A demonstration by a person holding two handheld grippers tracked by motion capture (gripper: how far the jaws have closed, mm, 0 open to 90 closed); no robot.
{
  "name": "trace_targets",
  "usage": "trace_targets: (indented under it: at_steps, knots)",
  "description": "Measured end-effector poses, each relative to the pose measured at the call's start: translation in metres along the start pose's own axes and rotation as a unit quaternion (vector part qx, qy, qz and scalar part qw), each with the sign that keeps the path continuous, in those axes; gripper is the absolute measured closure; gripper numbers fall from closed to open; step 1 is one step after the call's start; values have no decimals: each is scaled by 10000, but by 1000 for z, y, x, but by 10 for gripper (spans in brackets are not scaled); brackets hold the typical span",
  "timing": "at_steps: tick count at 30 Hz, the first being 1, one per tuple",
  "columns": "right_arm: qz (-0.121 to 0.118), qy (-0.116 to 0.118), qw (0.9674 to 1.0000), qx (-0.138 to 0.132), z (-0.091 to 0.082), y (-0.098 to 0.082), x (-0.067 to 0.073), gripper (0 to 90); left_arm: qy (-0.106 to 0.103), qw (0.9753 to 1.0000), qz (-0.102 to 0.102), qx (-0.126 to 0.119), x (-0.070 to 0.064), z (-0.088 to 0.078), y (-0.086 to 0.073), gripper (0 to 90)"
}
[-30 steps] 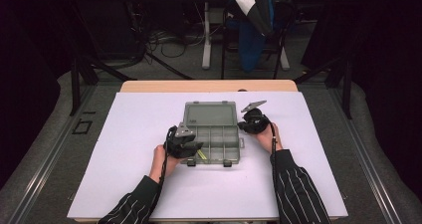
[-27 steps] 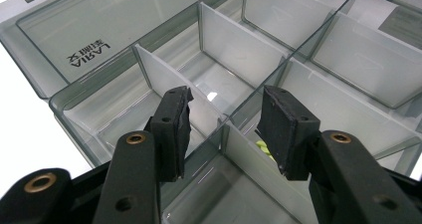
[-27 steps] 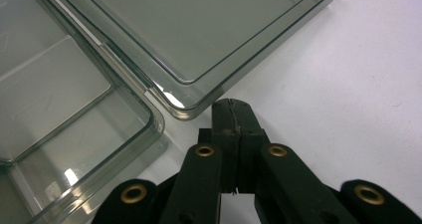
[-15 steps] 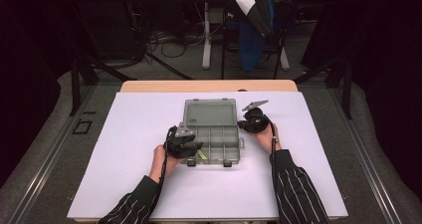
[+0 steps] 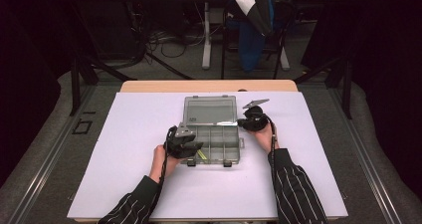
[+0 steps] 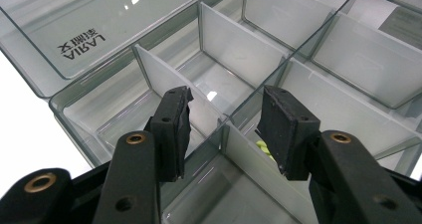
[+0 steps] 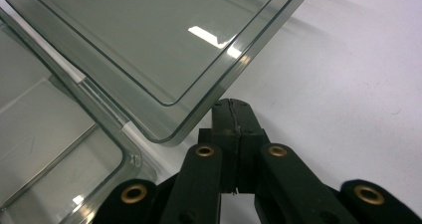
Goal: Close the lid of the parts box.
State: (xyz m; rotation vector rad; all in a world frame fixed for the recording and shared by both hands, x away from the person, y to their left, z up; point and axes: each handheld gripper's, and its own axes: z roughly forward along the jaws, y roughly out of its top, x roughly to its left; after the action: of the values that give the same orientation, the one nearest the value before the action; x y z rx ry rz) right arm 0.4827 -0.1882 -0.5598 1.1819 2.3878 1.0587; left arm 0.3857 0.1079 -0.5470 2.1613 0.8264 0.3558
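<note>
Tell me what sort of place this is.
Probably a lab or workshop set up for recording: a table under a white sheet stands on grey carpet, loose cables trail over the floor behind it, and a jacket-draped chair sits at a desk beyond.

Dark room, grey floor (image 5: 45, 134), chair (image 5: 254, 30) w/ jacket behind table (image 5: 124, 184)

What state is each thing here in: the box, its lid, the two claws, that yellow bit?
Box: open, most compartments empty.
Lid: swung back, flat on the table.
Left claw: open, straddling a divider, gripping nothing.
Right claw: shut, empty, at the lid's corner.
Yellow bit: lying in a compartment.
</note>
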Motion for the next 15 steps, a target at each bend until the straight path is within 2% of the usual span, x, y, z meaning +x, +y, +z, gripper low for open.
trace_targets:
  at_steps: [8,15]
  knots:
    - [57,-44,9999,-98,1,1,0,900,9,10000,-4,-1,0,0,0,549]
    - [110,-68,9994,-313,-1,2,0,900,5,10000,-20,-7,0,0,0,549]
